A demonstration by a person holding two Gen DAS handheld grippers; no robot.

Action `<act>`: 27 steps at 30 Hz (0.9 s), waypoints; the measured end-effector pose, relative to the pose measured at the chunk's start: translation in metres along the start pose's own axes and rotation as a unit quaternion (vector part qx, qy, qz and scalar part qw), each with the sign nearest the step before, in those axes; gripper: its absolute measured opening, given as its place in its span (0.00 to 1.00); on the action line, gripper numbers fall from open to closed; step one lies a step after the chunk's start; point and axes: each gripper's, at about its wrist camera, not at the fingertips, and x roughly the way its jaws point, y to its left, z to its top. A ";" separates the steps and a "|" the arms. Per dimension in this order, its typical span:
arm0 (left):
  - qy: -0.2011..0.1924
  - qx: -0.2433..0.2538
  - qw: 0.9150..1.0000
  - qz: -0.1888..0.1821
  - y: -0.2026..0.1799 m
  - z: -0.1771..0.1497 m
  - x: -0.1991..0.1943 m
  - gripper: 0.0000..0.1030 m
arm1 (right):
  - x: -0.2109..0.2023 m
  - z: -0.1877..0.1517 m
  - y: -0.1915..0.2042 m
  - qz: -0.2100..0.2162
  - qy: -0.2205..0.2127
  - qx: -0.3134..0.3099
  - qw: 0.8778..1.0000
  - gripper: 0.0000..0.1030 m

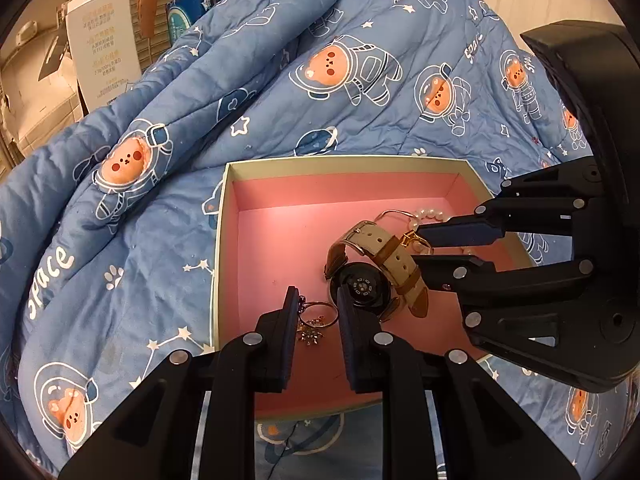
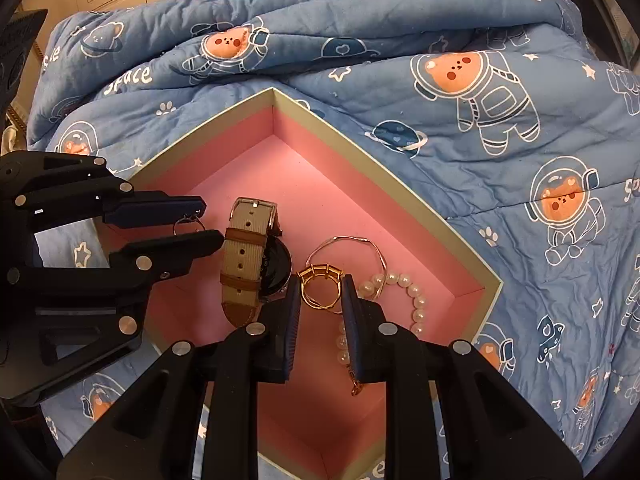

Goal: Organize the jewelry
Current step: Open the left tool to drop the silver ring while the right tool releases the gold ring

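A pink-lined box lies on a blue quilt. In it lie a watch with a beige strap, a pearl bracelet, a thin bangle, and a snowflake earring with a thin ring. My left gripper hovers over the earring with its jaws parted around the thin ring; I cannot tell whether they touch it. It also shows in the right wrist view. My right gripper has its pads on both sides of a gold ring.
The blue astronaut-bear quilt is bunched up high behind and around the box. White cartons and a shutter cupboard stand beyond the quilt at the back left.
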 end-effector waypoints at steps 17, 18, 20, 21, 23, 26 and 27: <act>-0.001 0.019 1.000 0.000 -0.008 -0.003 0.001 0.21 | 0.021 0.002 0.001 -0.007 0.017 -0.015 1.000 0.21; -0.002 0.020 1.000 0.002 -0.008 -0.003 0.001 0.25 | 0.022 0.002 0.002 -0.010 0.018 -0.018 1.000 0.21; -0.007 0.023 1.000 0.008 -0.009 -0.003 -0.001 0.34 | 0.023 0.003 0.003 -0.012 0.018 -0.019 1.000 0.22; -0.010 0.023 1.000 0.009 -0.009 -0.003 -0.002 0.37 | 0.023 0.004 0.003 -0.013 0.018 -0.018 1.000 0.22; -0.012 0.026 1.000 0.011 -0.009 -0.003 -0.004 0.39 | 0.022 0.005 0.003 -0.015 0.015 -0.019 1.000 0.31; -0.019 0.034 0.999 0.020 -0.010 -0.002 -0.008 0.44 | 0.018 0.005 0.002 -0.031 0.002 -0.024 0.999 0.45; -0.021 0.037 0.999 0.024 -0.010 -0.002 -0.010 0.47 | 0.016 0.005 0.001 -0.031 0.000 -0.026 0.999 0.45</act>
